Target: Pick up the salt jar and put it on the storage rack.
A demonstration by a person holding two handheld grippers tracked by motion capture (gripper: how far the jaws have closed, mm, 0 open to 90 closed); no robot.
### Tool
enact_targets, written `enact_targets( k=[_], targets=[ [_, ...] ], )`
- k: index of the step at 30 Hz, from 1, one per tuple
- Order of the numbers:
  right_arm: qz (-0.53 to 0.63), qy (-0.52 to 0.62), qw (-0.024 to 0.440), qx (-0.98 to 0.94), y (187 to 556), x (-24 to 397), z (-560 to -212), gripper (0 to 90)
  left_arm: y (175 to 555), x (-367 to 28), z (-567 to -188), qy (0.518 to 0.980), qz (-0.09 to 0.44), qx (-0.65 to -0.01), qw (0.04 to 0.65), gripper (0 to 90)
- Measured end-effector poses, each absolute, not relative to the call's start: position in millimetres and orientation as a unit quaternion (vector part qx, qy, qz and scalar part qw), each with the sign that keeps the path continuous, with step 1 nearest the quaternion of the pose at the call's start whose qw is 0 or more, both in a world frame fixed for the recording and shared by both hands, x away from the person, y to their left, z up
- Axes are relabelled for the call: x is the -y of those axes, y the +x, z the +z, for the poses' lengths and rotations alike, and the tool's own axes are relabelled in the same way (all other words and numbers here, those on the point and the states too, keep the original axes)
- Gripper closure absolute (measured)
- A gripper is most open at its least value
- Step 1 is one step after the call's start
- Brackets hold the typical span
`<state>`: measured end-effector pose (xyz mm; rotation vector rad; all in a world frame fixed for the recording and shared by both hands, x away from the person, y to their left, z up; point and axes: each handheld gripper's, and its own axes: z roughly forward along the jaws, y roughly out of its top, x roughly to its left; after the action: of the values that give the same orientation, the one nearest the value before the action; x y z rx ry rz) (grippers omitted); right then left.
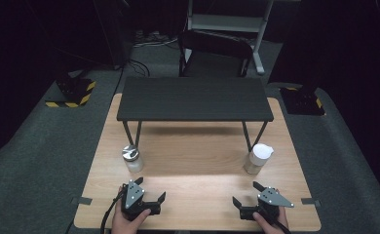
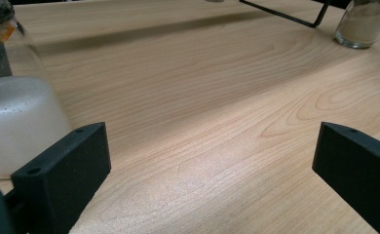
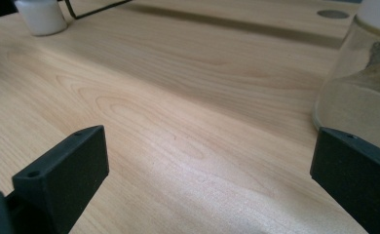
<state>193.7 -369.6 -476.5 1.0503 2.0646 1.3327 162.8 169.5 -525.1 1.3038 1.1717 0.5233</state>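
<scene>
The jar [image 2: 12, 117] at the counter's [image 2: 202, 122] left edge was blurred and cropped — the right-edge jar [image 3: 361, 87] too, its contents unclear.

From above the person's side, the high view looks forward and down across the whole wooden table [image 1: 198, 161], taking in the black shelf [image 1: 194, 99] and dark floor beyond. Down low now: the left gripper view skims just over the tabletop [image 2: 217, 97], its near jar [image 2: 12, 112] looming at left (very close), the far jar [image 2: 363, 22] small at top right. The right gripper view sits equally low, with the white-capped jar [image 3: 368, 83] big at right and the metal-lidded jar [image 3: 42, 17] distant. Both low views share the middle boards and both jars.
</scene>
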Motion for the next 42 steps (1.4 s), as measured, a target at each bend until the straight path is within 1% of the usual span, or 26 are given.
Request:
enact_targets(
  k=[7,30,35,42],
  targets=[
    [0.487,0.381,0.233,-0.751,195.1,370.1,-477.1,0.5,159.5,-168.8,-525.8,0.568,0.233,-0.502,0.609,0.8],
    [0.487,0.377,0.23,-0.754,195.8,369.4,-476.7,0.5,158.7,-170.8,-526.0,0.567,0.22,-0.494,0.622,0.8],
    [0.487,0.375,0.23,-0.755,196.0,369.3,-476.6,0.5,154.3,-168.3,-517.7,0.553,0.228,-0.483,0.64,0.8],
    [0.485,0.373,0.23,-0.756,196.0,368.8,-476.3,0.5,146.1,-173.8,-506.3,0.529,0.259,-0.478,0.652,0.7]
  ],
)
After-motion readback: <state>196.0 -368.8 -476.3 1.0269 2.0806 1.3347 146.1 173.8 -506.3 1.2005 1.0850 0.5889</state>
